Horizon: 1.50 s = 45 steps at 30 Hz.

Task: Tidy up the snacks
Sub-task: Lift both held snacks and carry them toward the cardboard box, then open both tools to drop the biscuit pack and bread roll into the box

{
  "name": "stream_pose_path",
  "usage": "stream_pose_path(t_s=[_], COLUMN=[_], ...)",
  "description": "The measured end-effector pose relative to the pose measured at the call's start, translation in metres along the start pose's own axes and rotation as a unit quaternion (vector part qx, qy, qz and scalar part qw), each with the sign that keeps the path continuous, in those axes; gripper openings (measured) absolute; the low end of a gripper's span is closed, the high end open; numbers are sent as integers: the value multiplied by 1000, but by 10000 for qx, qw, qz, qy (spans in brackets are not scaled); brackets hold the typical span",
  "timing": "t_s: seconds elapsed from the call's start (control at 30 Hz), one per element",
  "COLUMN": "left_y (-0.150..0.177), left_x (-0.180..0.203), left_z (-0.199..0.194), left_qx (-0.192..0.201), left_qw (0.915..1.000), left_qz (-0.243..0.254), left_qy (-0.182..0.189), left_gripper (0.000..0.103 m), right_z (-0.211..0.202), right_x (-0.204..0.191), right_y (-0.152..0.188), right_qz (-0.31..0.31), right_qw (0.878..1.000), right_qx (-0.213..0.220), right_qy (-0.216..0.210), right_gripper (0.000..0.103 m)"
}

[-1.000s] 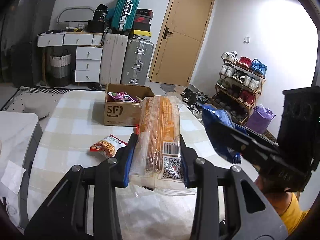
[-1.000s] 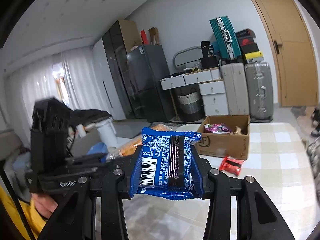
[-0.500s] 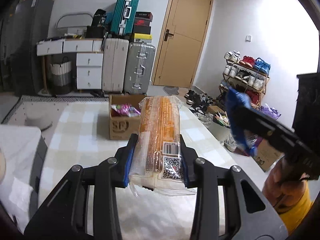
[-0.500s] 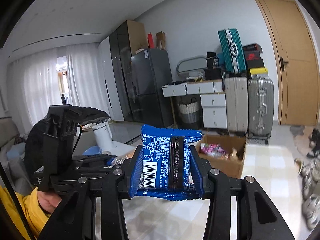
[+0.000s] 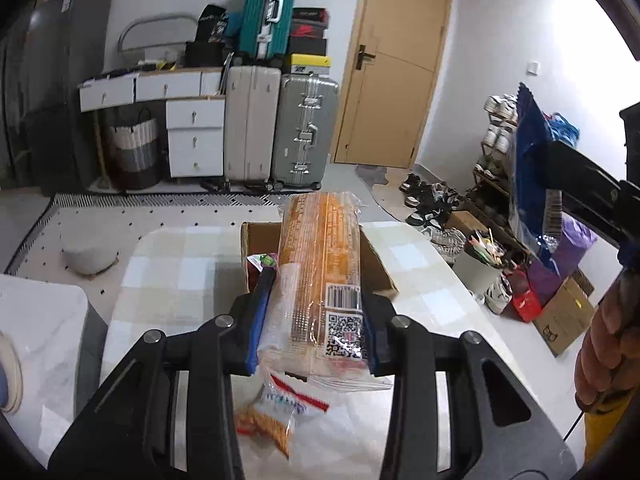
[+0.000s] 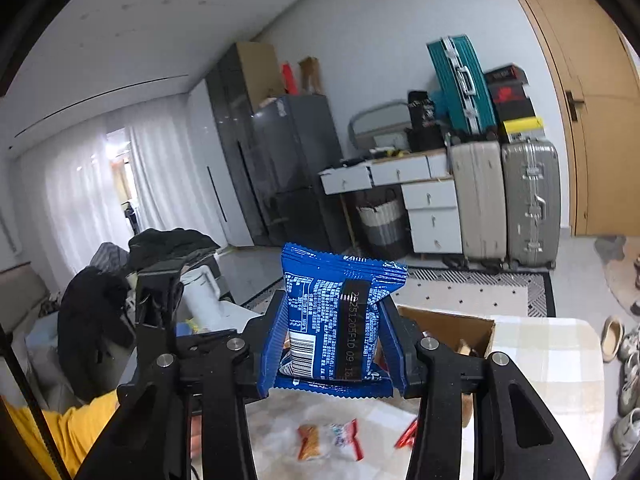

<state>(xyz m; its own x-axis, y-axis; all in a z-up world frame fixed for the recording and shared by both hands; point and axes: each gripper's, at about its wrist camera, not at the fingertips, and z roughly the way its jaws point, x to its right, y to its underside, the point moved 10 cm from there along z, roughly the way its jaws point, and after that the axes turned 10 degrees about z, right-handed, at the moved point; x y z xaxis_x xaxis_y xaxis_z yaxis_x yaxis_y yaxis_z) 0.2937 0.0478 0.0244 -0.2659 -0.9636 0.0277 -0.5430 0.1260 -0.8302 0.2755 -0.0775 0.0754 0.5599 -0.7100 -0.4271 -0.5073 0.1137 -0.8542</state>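
Note:
My left gripper (image 5: 314, 320) is shut on a long orange snack pack (image 5: 320, 248) in clear wrap, held lengthwise above the checked table (image 5: 172, 280). Just beyond its far end sits the open cardboard box (image 5: 256, 240), with a snack inside. A small orange-and-white snack bag (image 5: 272, 420) lies on the table under the gripper. My right gripper (image 6: 334, 344) is shut on a blue snack packet (image 6: 340, 312), held upright in the air in front of the box (image 6: 452, 328). From the left wrist view that blue packet (image 5: 536, 184) hangs at the right.
A red wrapper (image 6: 408, 436) lies by the box. A white bin (image 5: 480, 264) and shoes stand off the table's right edge. Suitcases (image 5: 304, 132), white drawers (image 5: 196, 136) and a door (image 5: 396, 64) line the far wall. A person's hand (image 5: 600, 352) grips the right tool.
Both grippers have moved forward and risen with their packs. The box is now just beyond the orange pack's far end, and the small snack bag has passed under the left gripper.

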Motion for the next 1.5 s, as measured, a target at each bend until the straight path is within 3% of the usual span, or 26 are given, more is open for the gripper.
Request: stream_pose_path(t_s=[0.1,0.2,0.33,0.6,0.87,1.0,1.23,1.5], left_y=[-11,-27,-45,-57,-47,-33,-18,-11], left_x=[-12,-19,-22,-34,-44,-51,-50,-47], left_z=[35,69,122,226,306,330,352,340], left_qx=[-166,-286,-560,-1053,-1408,-1639,-1697,-1554], left_qw=[9998,9994,9983,9943,9899,9863,9854,9875], left_qz=[-145,-3,81,104,155,140,138,244], left_qy=[20,-169,-135,-145,-98,-132,-16,-107], left_gripper=[34,34,34,34,34,34,34,34], right_z=[27,56,93,151,190,203,210,217], right_x=[22,43,72,139,180,191,202,206], right_y=[-13,-21,-22,-6,25,38,53,67], right_qz=[76,143,235,490,742,832,854,904], right_qw=[9997,9988,9966,9899,9841,9814,9777,9724], right_qx=[-134,-292,-543,-920,-1246,-1381,-1539,-1732], right_qy=[210,366,578,960,1021,1045,1143,1273], right_gripper=[44,44,44,44,44,44,44,44])
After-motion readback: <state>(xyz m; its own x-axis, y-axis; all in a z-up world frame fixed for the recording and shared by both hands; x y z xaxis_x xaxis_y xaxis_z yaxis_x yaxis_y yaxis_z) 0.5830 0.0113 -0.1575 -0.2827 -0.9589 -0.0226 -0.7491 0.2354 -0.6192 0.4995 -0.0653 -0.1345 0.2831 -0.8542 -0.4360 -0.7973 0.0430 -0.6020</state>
